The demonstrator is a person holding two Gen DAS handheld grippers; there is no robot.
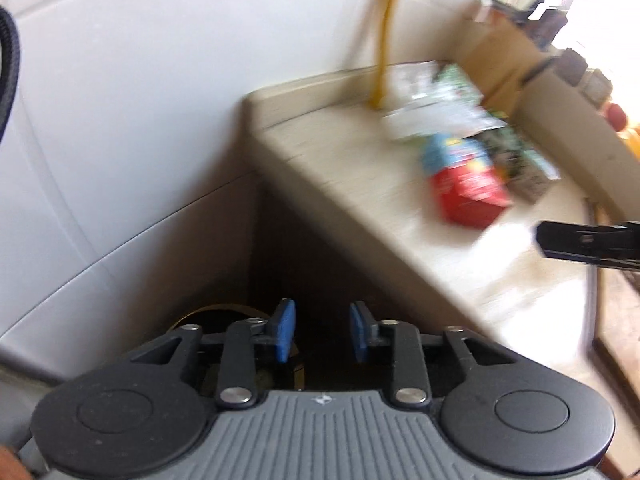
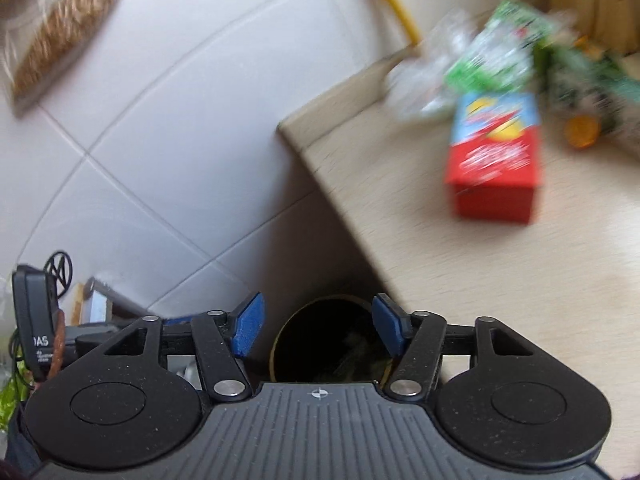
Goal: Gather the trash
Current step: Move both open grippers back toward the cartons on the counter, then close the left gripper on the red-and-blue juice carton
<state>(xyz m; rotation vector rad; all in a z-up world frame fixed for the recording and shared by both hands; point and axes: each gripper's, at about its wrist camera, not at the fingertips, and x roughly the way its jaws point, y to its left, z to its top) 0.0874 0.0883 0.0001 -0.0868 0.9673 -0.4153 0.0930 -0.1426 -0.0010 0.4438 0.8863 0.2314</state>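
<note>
Trash lies on a beige counter (image 2: 520, 280): a red and blue carton (image 2: 494, 164) on its side, and blurred green and clear wrappers (image 2: 500, 52) behind it, with an orange cap (image 2: 582, 130) to the right. In the left wrist view, the same carton (image 1: 464, 184) and wrappers (image 1: 440, 96) sit far right of my left gripper (image 1: 322, 330). That gripper is open and holds nothing, off the counter's end. My right gripper (image 2: 319, 328) is open wider and holds nothing, directly over a round dark bin (image 2: 328, 344) beside the counter.
White tiled wall (image 2: 180, 100) fills the left. A yellow pipe (image 2: 394, 0) runs up behind the counter. A bag of grain (image 2: 68, 20) hangs top left. A black device (image 2: 34, 320) sits low left. A cardboard box (image 1: 504, 52) stands behind the trash. A black bar (image 1: 580, 242) enters from the right.
</note>
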